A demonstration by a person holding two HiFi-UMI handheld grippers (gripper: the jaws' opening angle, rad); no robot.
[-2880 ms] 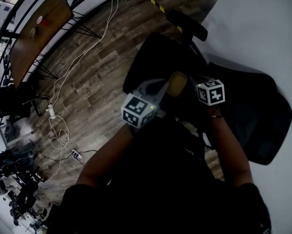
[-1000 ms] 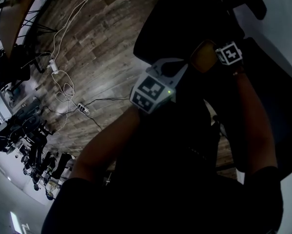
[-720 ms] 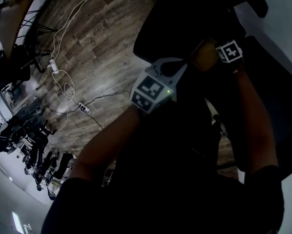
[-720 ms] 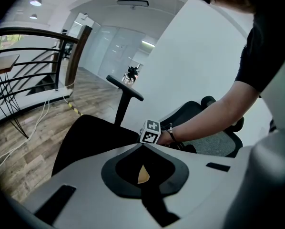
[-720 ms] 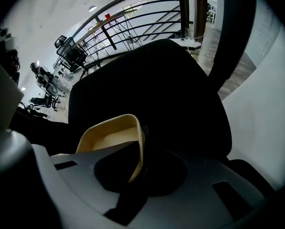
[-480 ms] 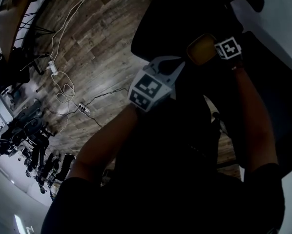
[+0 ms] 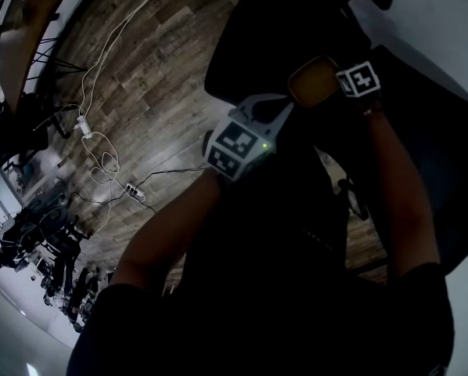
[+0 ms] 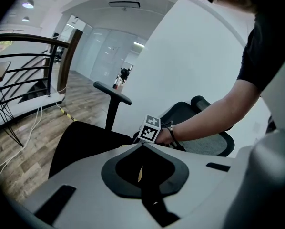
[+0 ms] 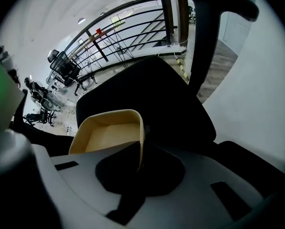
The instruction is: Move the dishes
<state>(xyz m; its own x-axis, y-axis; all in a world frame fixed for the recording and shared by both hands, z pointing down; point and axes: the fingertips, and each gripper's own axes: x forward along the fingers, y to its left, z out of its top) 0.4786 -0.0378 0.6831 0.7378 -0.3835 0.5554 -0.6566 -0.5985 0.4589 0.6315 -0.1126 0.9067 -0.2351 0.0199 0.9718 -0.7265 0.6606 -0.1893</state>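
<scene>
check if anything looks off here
The tan dish is pinched by its rim in the right tongs and held in mid-air above a black office chair, not over any table.

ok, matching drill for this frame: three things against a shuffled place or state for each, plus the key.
1. yellow dish
2. office chair
3. power strip

A. lies on the wood floor among white cables
B. black, seat behind the held item
C. rim clamped in the right gripper

Pairs: 1-C, 2-B, 3-A
</scene>
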